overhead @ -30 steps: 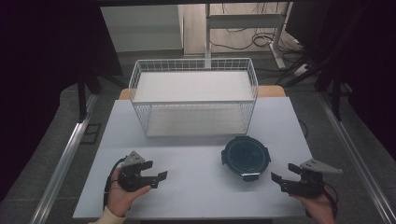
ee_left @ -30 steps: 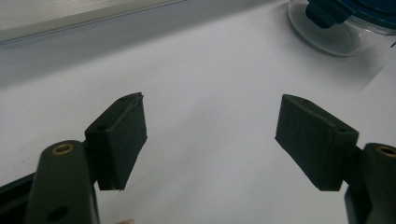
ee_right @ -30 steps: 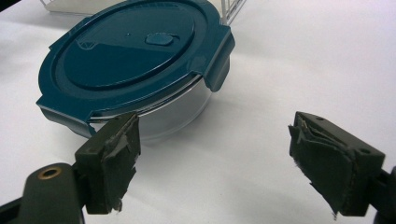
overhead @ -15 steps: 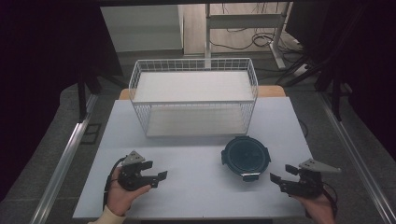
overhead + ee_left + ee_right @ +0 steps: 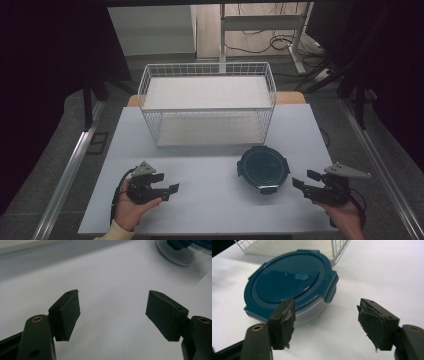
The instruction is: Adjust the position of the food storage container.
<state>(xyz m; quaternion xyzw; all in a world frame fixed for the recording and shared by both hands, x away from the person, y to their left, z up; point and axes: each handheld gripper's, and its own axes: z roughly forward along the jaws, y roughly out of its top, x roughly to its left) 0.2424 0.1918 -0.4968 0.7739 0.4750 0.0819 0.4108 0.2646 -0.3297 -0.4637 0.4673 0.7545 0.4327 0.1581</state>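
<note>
Basically nothing's shifted vs a sec ago; left gripper (image 5: pixel 170 189) and right gripper (image 5: pixel 301 183) both gape empty over the table (image 5: pixel 210 200); round blue-lidded container (image 5: pixel 263 167) sits lid-on, btwn them, nearer right, just before wire basket (image 5: pixel 207 102); no step begun

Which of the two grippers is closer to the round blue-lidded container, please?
The right gripper: the container sits just ahead of it, while the left gripper is farther across the table.
</note>
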